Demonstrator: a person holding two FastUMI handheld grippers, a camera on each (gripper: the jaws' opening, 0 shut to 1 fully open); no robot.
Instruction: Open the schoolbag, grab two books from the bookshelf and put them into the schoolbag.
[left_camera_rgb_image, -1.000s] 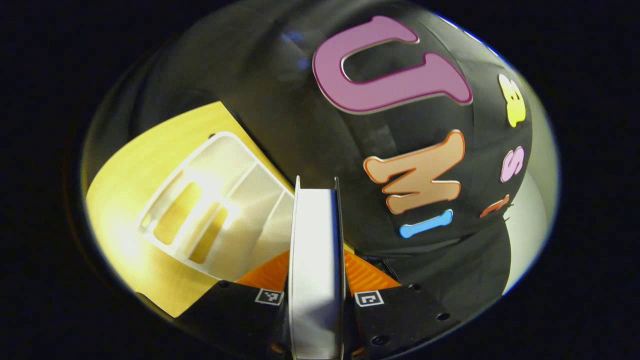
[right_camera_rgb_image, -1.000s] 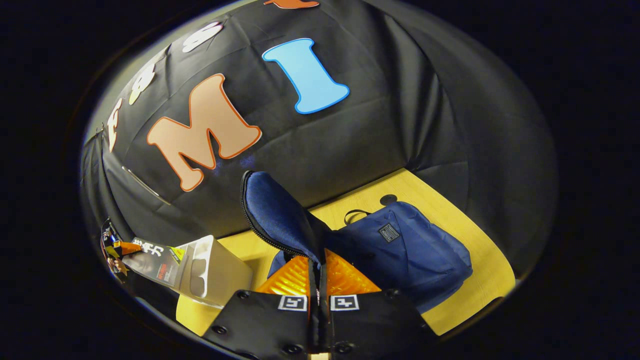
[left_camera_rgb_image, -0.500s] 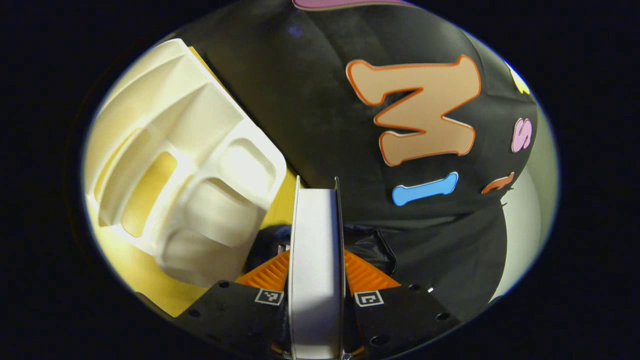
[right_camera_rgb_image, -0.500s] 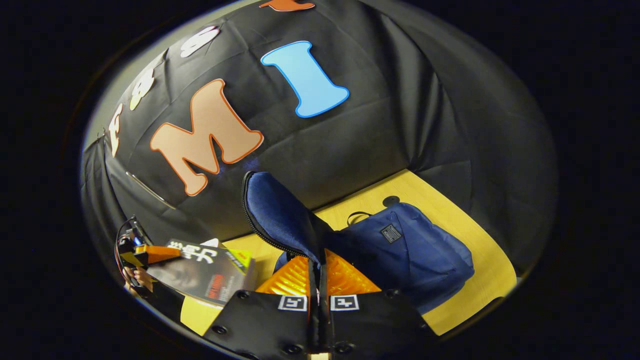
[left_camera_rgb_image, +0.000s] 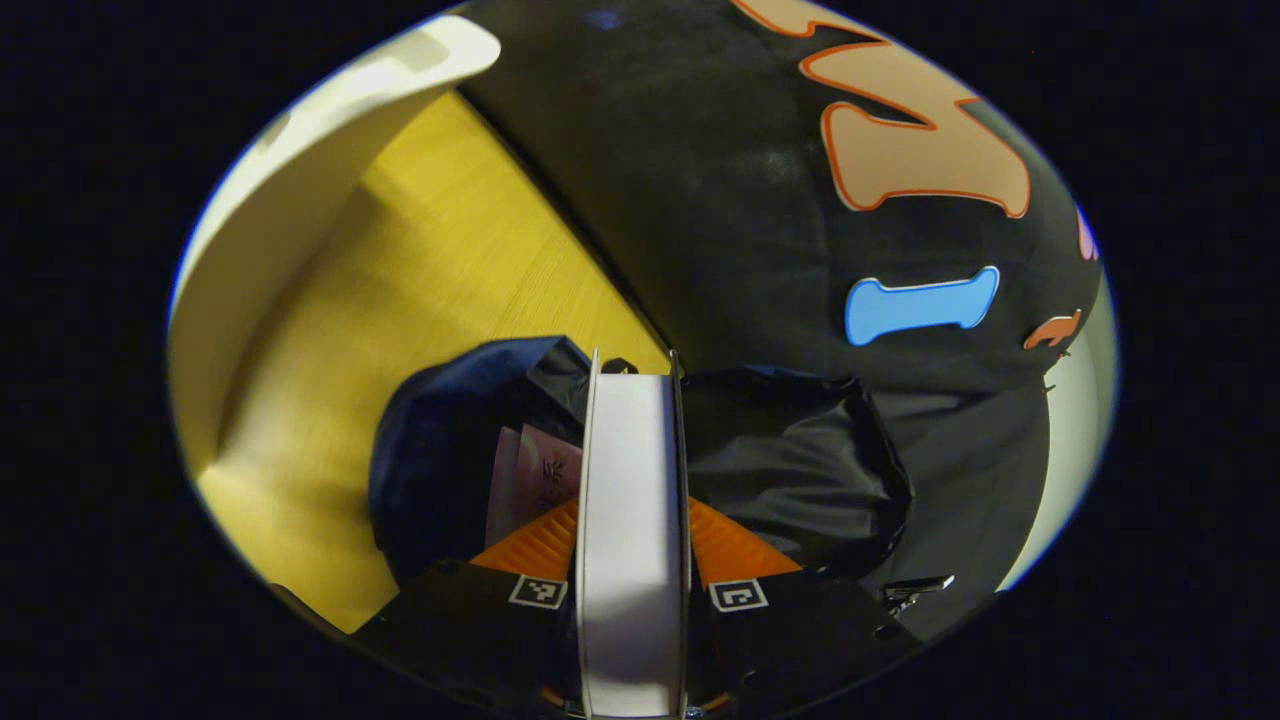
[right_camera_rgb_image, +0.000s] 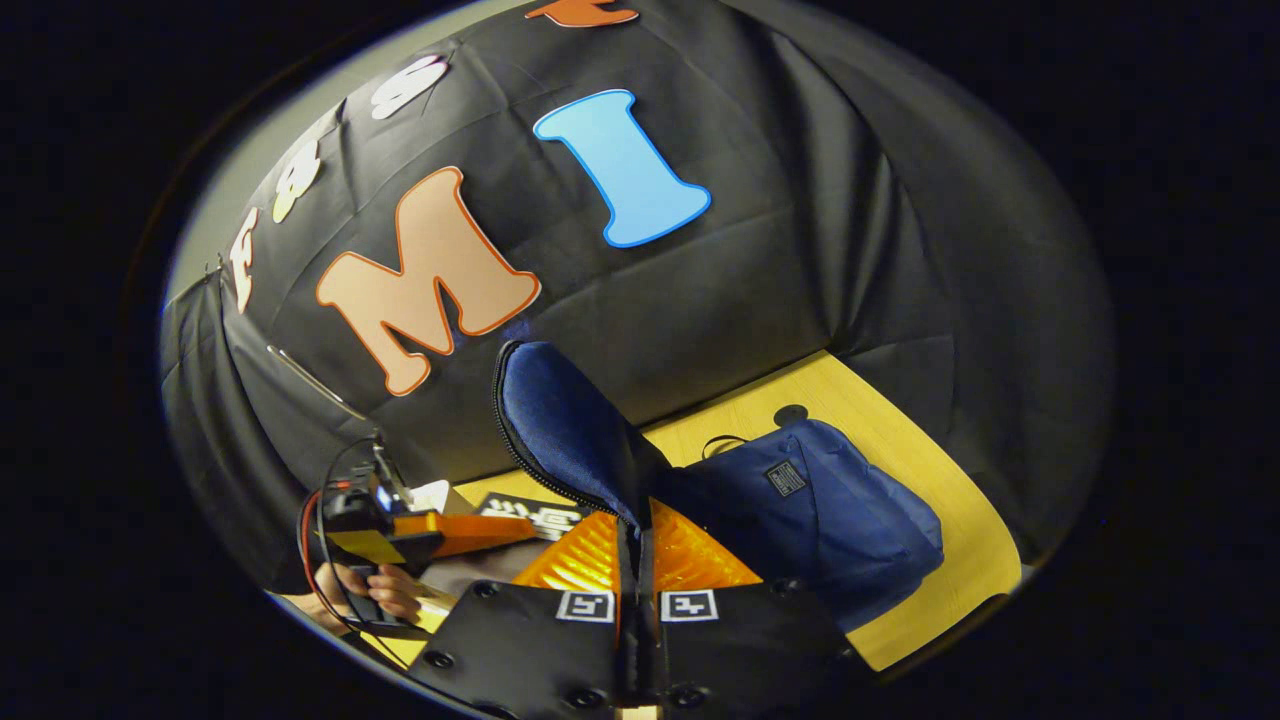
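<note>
Left gripper view: left gripper (left_camera_rgb_image: 632, 520) is clamping a thick white-edged book (left_camera_rgb_image: 632, 480) btwn both fingers, page edge facing the lens. Beyond the tips, the dark blue fabric schoolbag (left_camera_rgb_image: 440, 440) is gaping open on the yellow wooden tabletop (left_camera_rgb_image: 430, 270), w/ a pale pink-covered book (left_camera_rgb_image: 535, 480) already sitting inside the opening, just left of the held book. A white plastic bookshelf (left_camera_rgb_image: 300, 170) is curving along the upper left edge, well apart from the bag.

Right gripper view: right gripper (right_camera_rgb_image: 637, 545) is pinching the blue zippered flap (right_camera_rgb_image: 565, 425) of the schoolbag, fingers pressed together on the fabric & holding it upright. The bag's body (right_camera_rgb_image: 830, 510) is lying to the right on the tabletop (right_camera_rgb_image: 950, 570), w/ a small dark label on its front and a thin carry loop at its top. Lower left, a person's hand (right_camera_rgb_image: 385, 590) is gripping the other gripper (right_camera_rgb_image: 440, 530), which is carrying the dark-covered book (right_camera_rgb_image: 530, 515) right at the bag's opening, just beside the lifted flap.
</note>
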